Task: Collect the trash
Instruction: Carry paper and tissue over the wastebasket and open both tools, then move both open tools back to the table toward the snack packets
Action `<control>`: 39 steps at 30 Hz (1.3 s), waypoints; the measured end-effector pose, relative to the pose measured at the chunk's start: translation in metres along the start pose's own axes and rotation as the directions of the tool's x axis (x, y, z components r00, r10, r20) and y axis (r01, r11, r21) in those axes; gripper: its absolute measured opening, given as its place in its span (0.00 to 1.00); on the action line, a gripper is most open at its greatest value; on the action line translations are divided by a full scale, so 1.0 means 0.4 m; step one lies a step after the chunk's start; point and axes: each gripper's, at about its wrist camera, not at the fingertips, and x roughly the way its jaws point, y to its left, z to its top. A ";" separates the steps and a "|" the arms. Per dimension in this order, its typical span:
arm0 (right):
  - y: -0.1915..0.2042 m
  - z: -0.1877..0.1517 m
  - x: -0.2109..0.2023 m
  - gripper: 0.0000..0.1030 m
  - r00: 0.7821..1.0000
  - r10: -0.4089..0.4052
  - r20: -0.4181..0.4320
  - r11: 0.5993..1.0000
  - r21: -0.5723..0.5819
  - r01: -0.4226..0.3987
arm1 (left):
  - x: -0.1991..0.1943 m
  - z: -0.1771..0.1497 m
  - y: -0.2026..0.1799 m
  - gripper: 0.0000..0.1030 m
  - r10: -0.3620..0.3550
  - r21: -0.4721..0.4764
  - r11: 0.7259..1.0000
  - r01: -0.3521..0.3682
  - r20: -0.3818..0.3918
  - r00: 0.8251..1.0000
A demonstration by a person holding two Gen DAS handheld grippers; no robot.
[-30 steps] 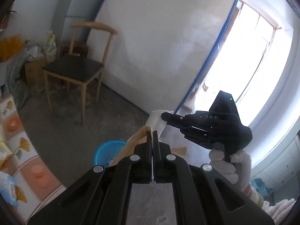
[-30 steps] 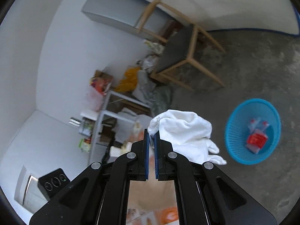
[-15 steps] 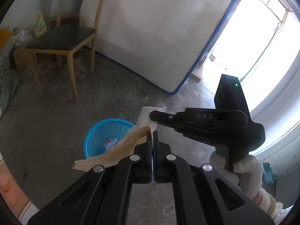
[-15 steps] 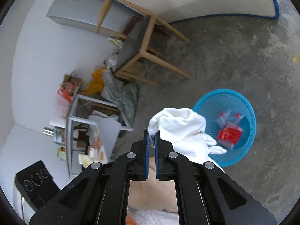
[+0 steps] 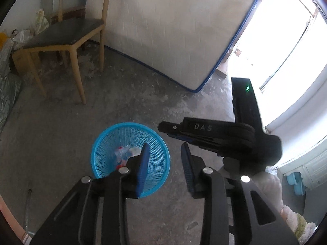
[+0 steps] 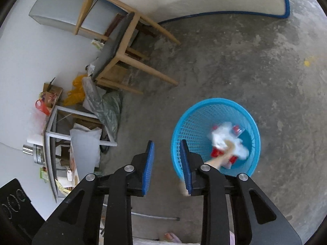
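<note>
While both sets of jaws are spreading apart over the basket (image 6: 214, 110), the whole game is just letting stuff fall clean, so don't rush the hands away. Right gripper (image 6: 166, 163) has nothing between its blue pads (image 6: 150, 163) now, and the white rag (image 6: 226, 140) looks blurred in mid-drop, already inside the blue rim on top of some red packaging (image 6: 217, 153). A tan strip (image 6: 216, 160) trails from the pile up toward the near rim and past the right pad, and I can't tell if it's clear of that pad or brushing it, so I'd open a touch wider and hold until it slides off. Left gripper (image 5: 164, 163) is empty between the pads too, parted and pointing down at the near side of the basket (image 5: 114, 134), with the other tool (image 5: 206, 130) just beside it on the right. My read: keep both tips above the opening, not the edge, because a light plastic basket on bare concrete floor (image 6: 255, 61) tips or skids easily if a dangling bit gets dragged. Risk is the strip ending up draped over the rim and half on the floor. If that happens, nudge it in or re-pinch and drop again. After that, lift straight up, then go for the next piece; the chair (image 6: 120, 47) and clutter along the wall aren't in the way.
</note>
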 end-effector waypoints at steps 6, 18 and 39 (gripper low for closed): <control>-0.002 -0.007 -0.039 0.27 1.000 -0.001 0.019 1.000 -0.008 0.002 | -0.084 -0.005 0.006 0.31 -0.007 -0.015 1.000 0.007 0.057 0.998; 0.090 -0.044 -0.132 0.46 0.997 0.067 0.023 0.992 -0.108 -0.064 | -0.357 -0.110 0.024 0.53 -0.001 -0.039 0.999 0.009 0.187 0.982; 0.662 -0.282 -0.059 0.72 0.948 0.217 -0.234 0.794 -0.522 -0.310 | -0.921 -0.510 0.354 0.66 0.387 -0.423 0.883 -0.202 0.413 0.825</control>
